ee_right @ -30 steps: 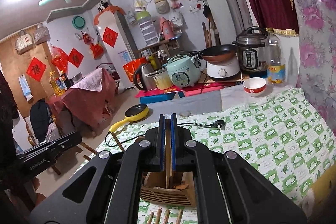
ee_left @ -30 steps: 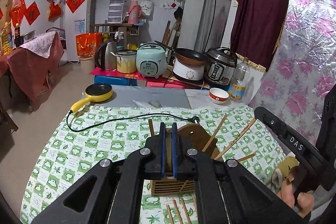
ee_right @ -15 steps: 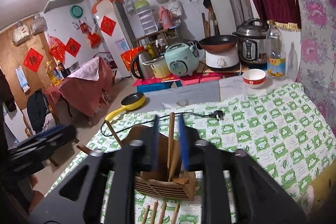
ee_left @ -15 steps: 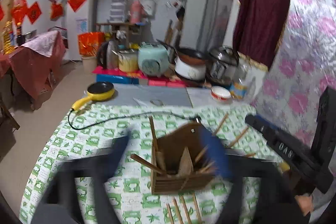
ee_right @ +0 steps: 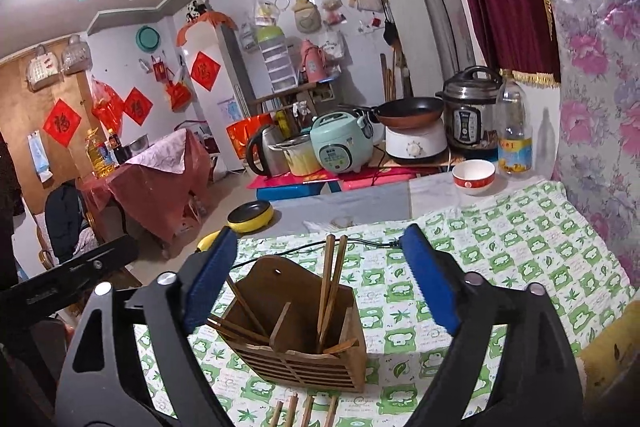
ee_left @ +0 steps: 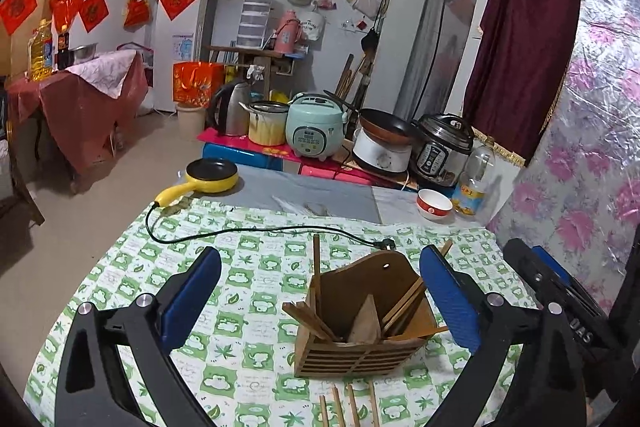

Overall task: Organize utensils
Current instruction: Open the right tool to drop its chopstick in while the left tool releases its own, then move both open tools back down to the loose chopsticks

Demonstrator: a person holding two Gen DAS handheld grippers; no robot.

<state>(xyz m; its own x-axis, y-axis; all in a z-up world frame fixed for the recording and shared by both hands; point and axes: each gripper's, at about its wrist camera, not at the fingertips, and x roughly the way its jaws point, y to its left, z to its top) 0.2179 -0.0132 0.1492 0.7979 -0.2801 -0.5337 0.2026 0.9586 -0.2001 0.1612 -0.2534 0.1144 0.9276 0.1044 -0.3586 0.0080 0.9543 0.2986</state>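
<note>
A wooden utensil holder [ee_left: 360,331] stands on the green checked tablecloth [ee_left: 248,267] with several wooden chopsticks [ee_left: 316,275] leaning inside it. It also shows in the right wrist view [ee_right: 296,331] with chopsticks [ee_right: 332,283] upright in it. More chopsticks [ee_left: 348,407] lie on the cloth in front of it, also seen in the right wrist view [ee_right: 304,411]. My left gripper [ee_left: 320,291] is open and empty above the holder. My right gripper [ee_right: 320,279] is open and empty above the holder.
A black power cord [ee_left: 240,231] crosses the cloth behind the holder. A yellow pan [ee_left: 208,179], a red and white bowl [ee_left: 435,203] and a bottle [ee_left: 474,183] stand at the far edge. Cookers [ee_left: 316,131] sit beyond the table.
Both grippers were shut on a chopstick over the holder. Both have opened wide, and the chopsticks now stand in the holder.
</note>
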